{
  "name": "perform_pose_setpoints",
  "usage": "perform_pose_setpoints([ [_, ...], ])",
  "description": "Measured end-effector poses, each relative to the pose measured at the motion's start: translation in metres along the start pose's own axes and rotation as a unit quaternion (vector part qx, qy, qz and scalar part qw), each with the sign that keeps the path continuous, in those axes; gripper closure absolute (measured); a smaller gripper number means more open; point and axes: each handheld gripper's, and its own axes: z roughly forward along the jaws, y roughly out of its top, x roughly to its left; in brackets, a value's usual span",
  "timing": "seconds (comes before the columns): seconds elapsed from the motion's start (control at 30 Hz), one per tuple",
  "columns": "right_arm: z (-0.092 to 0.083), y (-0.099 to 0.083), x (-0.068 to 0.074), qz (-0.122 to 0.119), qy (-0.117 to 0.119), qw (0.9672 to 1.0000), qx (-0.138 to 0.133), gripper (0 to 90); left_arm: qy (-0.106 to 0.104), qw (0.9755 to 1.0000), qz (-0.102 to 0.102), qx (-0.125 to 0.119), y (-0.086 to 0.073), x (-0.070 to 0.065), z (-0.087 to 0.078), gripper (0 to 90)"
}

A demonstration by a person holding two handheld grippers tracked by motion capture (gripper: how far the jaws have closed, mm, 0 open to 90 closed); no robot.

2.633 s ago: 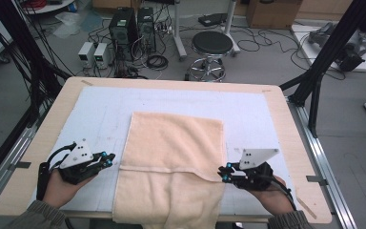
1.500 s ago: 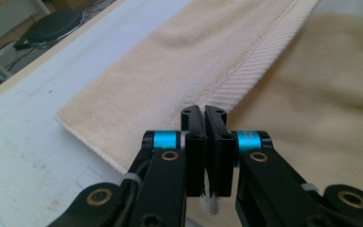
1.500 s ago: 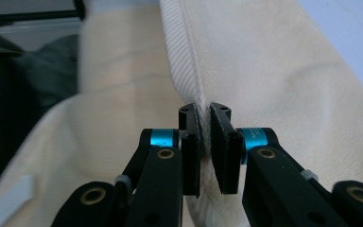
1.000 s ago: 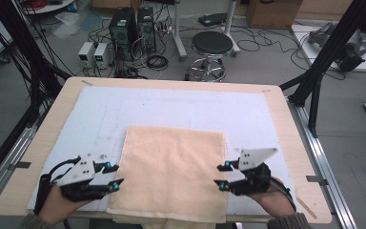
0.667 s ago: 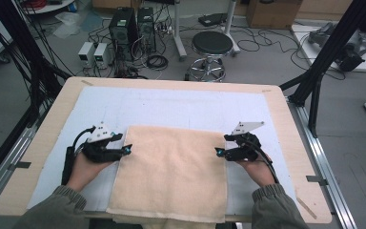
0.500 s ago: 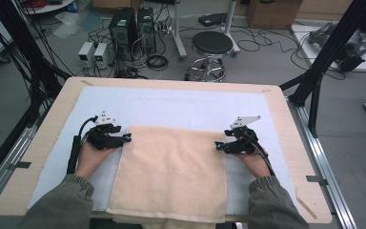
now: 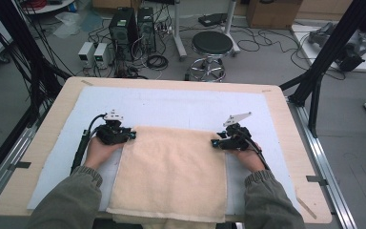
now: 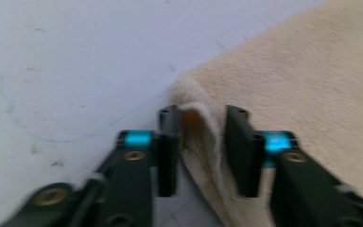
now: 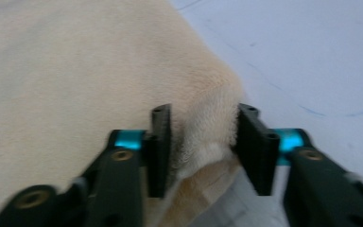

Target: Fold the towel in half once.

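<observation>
Left tool sat at the far-left corner of the cream terry-cloth towel, jaws parted around the corner fold, cloth between them, not clamped. Towel lay flat on the white-covered tabletop, near edge overhanging toward the person. Right tool mirrored this at the far-right corner: jaws apart, corner bulging between.

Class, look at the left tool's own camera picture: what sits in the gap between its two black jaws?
In the left gripper view, a folded corner of the beige towel sits between the jaws of the left tool, which stand open around it.
</observation>
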Motion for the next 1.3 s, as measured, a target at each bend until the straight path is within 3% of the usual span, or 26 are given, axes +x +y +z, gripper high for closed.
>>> perform_pose_setpoints([
  [0.13,0.001,0.004,0.000,-0.002,0.019,0.9998,0.008,78.9,0.023,0.9997,0.007,-0.005,0.002,-0.001,-0.003,84.3],
  [0.23,-0.001,0.017,0.001,-0.008,0.002,1.0000,0.006,80.2,0.051,0.9982,0.004,-0.030,0.010,0.004,-0.012,85.0],
  [0.37,-0.006,0.053,-0.005,-0.023,-0.022,0.9994,-0.015,81.0,0.089,0.9947,0.010,-0.051,0.047,0.016,-0.032,85.1],
  [0.53,-0.031,0.107,-0.020,-0.036,-0.056,0.9966,-0.049,80.9,0.131,0.9863,0.033,-0.095,0.109,0.025,-0.063,85.0],
  [0.63,-0.041,0.125,-0.031,-0.028,-0.078,0.9948,-0.059,74.7,0.144,0.9841,0.044,-0.095,0.124,0.024,-0.063,79.0],
  [0.7,-0.039,0.123,-0.037,-0.014,-0.090,0.9936,-0.067,54.7,0.139,0.9869,0.037,-0.073,0.118,0.027,-0.057,67.8],
  [0.83,-0.028,0.108,-0.040,0.008,-0.054,0.9983,-0.023,43.1,0.124,0.9905,0.020,-0.057,0.089,0.032,-0.050,62.4],
  [0.93,-0.025,0.094,-0.030,-0.002,-0.053,0.9984,-0.020,39.8,0.105,0.9928,0.012,-0.057,0.067,0.029,-0.048,59.2],
  [1.1,-0.026,0.078,-0.012,-0.015,-0.043,0.9988,-0.020,36.0,0.072,0.9953,0.031,-0.057,0.040,0.014,-0.049,54.7],
  [1.3,-0.035,0.060,0.015,-0.036,-0.031,0.9984,-0.030,32.1,0.048,0.9950,0.048,-0.073,0.012,-0.003,-0.061,48.5],
])
